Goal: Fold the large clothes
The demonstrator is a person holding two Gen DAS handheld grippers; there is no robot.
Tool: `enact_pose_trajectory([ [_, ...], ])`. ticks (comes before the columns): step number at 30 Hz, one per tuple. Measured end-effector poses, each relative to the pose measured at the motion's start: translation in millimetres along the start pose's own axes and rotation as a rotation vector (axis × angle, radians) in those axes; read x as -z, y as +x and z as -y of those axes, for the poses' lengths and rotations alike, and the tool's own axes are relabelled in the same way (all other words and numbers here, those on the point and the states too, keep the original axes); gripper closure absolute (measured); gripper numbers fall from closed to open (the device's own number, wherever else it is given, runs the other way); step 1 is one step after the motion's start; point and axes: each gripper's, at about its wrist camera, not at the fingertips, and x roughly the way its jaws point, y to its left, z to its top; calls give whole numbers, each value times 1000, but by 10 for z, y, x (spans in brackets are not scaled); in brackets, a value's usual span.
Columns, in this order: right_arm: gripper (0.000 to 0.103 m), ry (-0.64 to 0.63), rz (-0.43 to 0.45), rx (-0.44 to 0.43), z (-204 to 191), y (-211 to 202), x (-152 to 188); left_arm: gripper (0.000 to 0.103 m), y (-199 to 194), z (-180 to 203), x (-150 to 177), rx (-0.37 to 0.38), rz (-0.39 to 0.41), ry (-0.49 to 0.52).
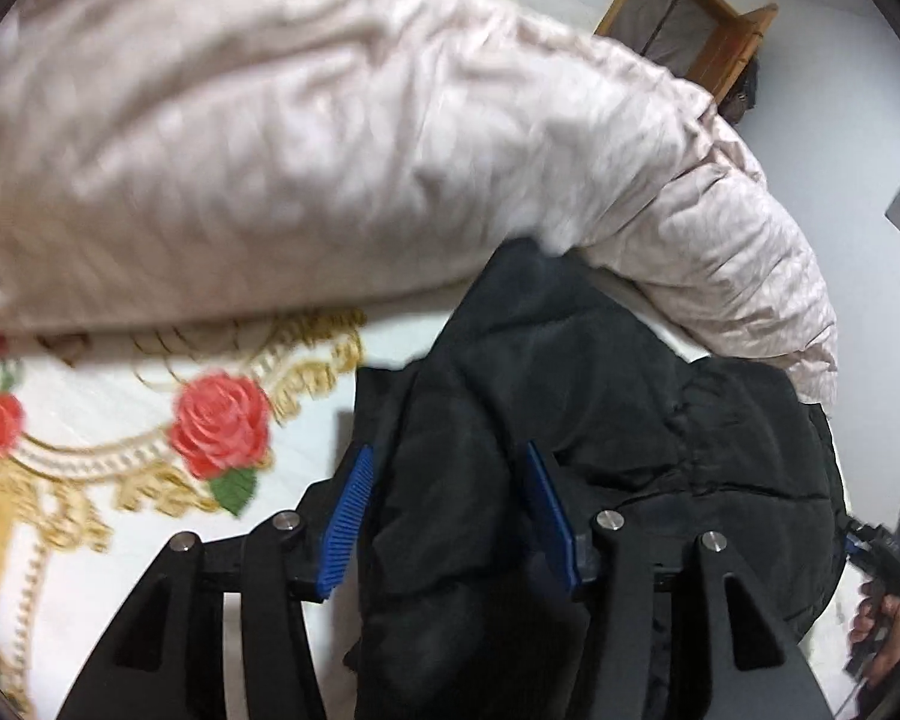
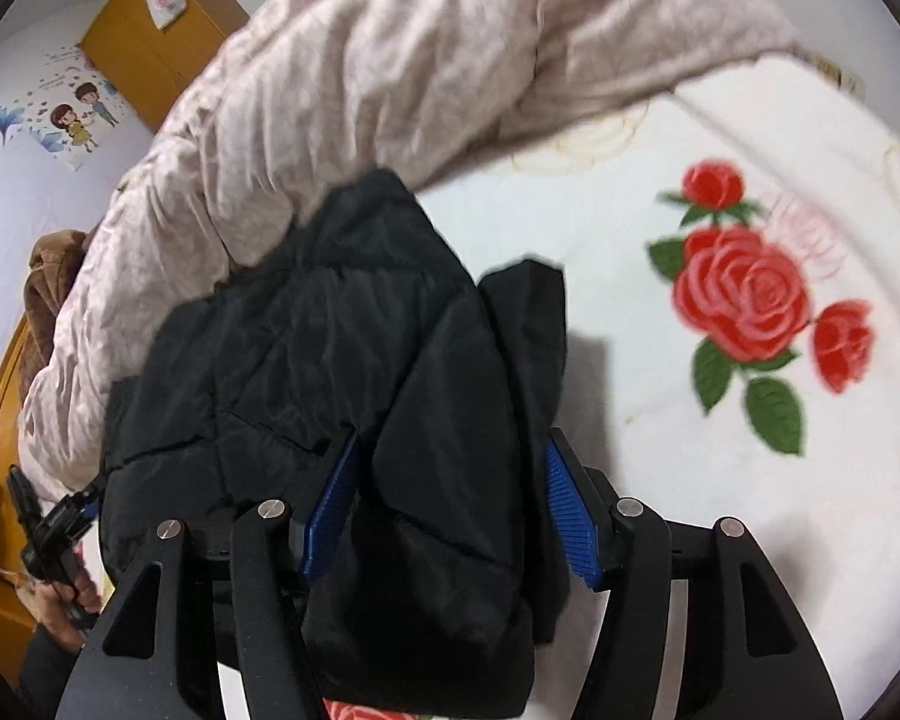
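I'm holding my left gripper with its blue pads parted around a fold of the black puffer jacket, not pinching it. My right gripper is likewise spread, its pads loose about the jacket's other bulky fold. The jacket is lying on the rose-printed bedsheet, just beside a crumpled pinkish duvet.

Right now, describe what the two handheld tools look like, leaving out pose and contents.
Both match: the left tool and right tool have matte black angular finger arms with triangular cut-outs, round silver pivot pins, and ribbed bright blue pads. No cables or markings show on the fingers.
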Motion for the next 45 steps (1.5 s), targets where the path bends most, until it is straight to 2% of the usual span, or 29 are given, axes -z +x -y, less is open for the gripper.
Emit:
enact_pose_trajectory([
  [2,42,-7,44,9,-52,-129,-8,48,-142,91,-31,-12,44,38],
  [5,42,-34,107,42,-169,-231,-47,48,-136,273,-92,-2,56,97],
  [8,42,-107,59,33,-373,-8,-69,48,152,437,-91,-20,5,168],
  [11,43,-143,-28,72,-407,384,-61,45,474,431,-50,-50,-40,159],
  [15,43,-148,-50,87,-369,537,-99,44,501,415,-47,-56,-29,147],
  [18,43,-155,-41,105,-414,426,-108,44,402,463,-68,-79,-38,161],
  [22,43,-148,19,109,-511,34,-7,44,42,573,-30,-87,-7,157],
  [28,43,-177,79,114,-782,-564,460,39,-637,857,310,-69,23,198],
  [32,43,-193,86,104,-960,-929,815,33,-1084,997,641,-59,11,206],
  [45,42,-296,89,107,-1342,-1804,1868,26,-2105,1240,1563,-68,-17,217],
])
